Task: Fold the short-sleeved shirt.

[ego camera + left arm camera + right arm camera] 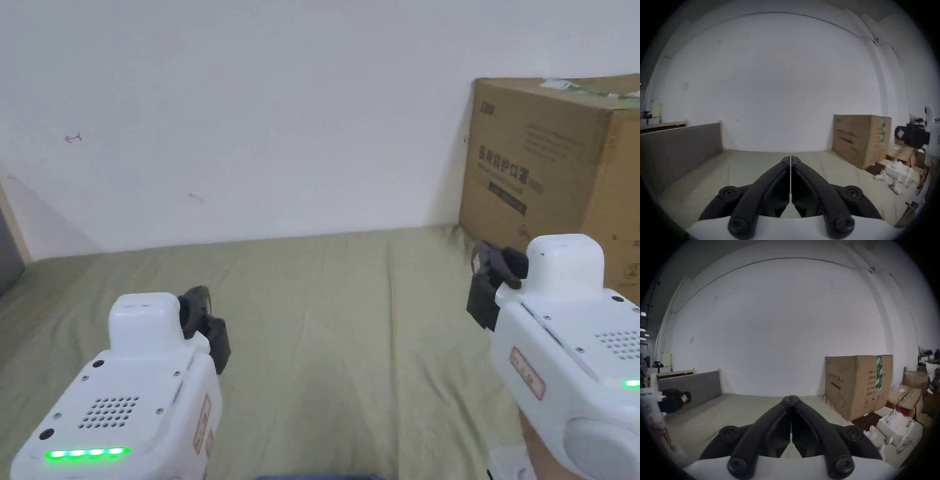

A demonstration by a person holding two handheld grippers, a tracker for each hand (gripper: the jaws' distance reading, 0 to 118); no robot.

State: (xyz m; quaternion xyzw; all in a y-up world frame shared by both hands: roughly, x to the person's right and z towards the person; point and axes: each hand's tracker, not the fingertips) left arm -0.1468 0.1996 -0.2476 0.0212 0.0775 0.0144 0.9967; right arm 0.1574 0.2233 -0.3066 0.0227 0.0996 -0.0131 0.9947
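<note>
Left gripper (206, 325) held above green sheet (350, 325) on surface, jaws together, nothing between them — thin slit of light shows in left gripper view. Right gripper (490, 281) held near cardboard box (550, 162) at right, jaws pressed together, empty. Dark blue strip of cloth (319, 477) at bottom edge of head view — cannot tell if shirt. White wall (281, 112) behind.

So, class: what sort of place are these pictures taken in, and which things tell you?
Probably a storeroom or workshop corner: a large cardboard box against a bare white wall, more cartons beside it, and a green cloth-covered work surface.
</note>
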